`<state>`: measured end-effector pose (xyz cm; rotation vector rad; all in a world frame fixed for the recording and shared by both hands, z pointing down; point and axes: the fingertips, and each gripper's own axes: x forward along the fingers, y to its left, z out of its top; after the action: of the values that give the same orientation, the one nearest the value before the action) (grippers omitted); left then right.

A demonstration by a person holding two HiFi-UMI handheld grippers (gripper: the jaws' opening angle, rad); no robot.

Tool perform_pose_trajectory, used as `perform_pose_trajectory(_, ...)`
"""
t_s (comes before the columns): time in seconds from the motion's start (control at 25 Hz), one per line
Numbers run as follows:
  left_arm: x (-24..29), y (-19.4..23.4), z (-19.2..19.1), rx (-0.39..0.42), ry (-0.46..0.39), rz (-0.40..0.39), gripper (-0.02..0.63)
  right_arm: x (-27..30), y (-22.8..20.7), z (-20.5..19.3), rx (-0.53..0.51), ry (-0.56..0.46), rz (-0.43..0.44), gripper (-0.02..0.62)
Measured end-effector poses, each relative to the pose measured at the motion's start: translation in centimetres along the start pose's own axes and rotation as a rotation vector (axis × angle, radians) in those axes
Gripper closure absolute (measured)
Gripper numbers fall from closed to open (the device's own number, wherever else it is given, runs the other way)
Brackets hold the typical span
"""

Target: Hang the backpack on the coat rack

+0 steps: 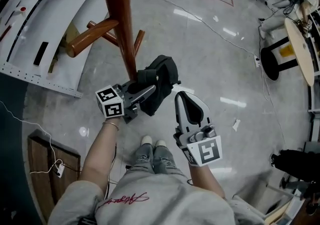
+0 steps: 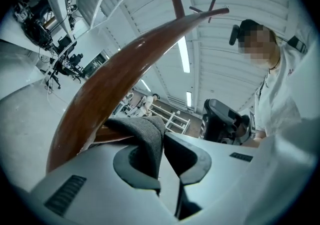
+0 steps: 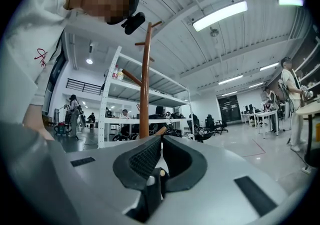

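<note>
The wooden coat rack [image 1: 122,24] rises right in front of me, with a peg [image 1: 92,36] sticking out to the left. The dark backpack [image 1: 162,81] hangs close against the pole, just right of it. My left gripper [image 1: 147,89] reaches in level from the left and is shut on the backpack's grey strap [image 2: 145,139], which lies against the pole [image 2: 115,89]. In its own view the left gripper [image 2: 162,141] has the strap pinched between its pads. My right gripper [image 1: 184,98] hovers just right of the backpack, apart from it, shut and empty. The rack [image 3: 144,84] stands ahead of the right gripper [image 3: 161,141].
A white metal shelf frame [image 1: 45,29] lies at the upper left, close to the rack's peg. A cable [image 1: 240,39] runs across the glossy floor. A round table [image 1: 300,49] and a black stool base [image 1: 272,61] stand at the right. A wooden panel [image 1: 47,169] sits at the lower left.
</note>
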<state>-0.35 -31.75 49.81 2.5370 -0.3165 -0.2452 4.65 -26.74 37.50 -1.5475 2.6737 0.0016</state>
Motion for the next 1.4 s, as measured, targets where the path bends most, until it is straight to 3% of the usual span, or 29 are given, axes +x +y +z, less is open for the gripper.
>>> perform_pose_trajectory(0.28,-1.2,1.2,0.0,0.007,0.023,0.056,0.522,0.2,0.8,-1.4,0.029,0.020,0.039,0.574)
perform_pose_trajectory(0.36,-2.1,2.0,-0.2,0.016,0.019,0.109,0.493,0.4,1.1,-1.6,0.024,0.024,0.047,0.574)
perform_pose_trajectory(0.52,-4.9,2.7,1.0,0.029,-0.082,0.258,0.485,0.8,1.4,-1.8,0.018,0.021,0.051,0.574)
perform_pose_trajectory(0.64,-6.3,2.1,1.6,0.085,-0.114,0.348,0.489,1.0,1.9,-1.5,0.017,0.009,0.056,0.574)
perform_pose_trajectory(0.8,-6.8,-0.5,2.8,0.241,-0.137,0.465,0.566,1.4,2.8,-0.9,0.013,-0.013,0.074,0.574)
perform_pose_trajectory(0.96,-5.9,-5.6,3.6,0.343,-0.166,0.475,0.577,1.1,3.8,0.3,0.011,-0.047,0.092,0.574)
perform_pose_trajectory(1.2,-5.8,-9.5,4.2,0.321,-0.205,0.516,0.589,-0.8,4.4,0.8,-0.010,-0.050,0.080,0.574)
perform_pose_trajectory(1.4,-5.8,-13.1,5.0,0.367,-0.219,0.537,0.589,-3.4,5.7,2.1,-0.014,-0.091,0.092,0.574)
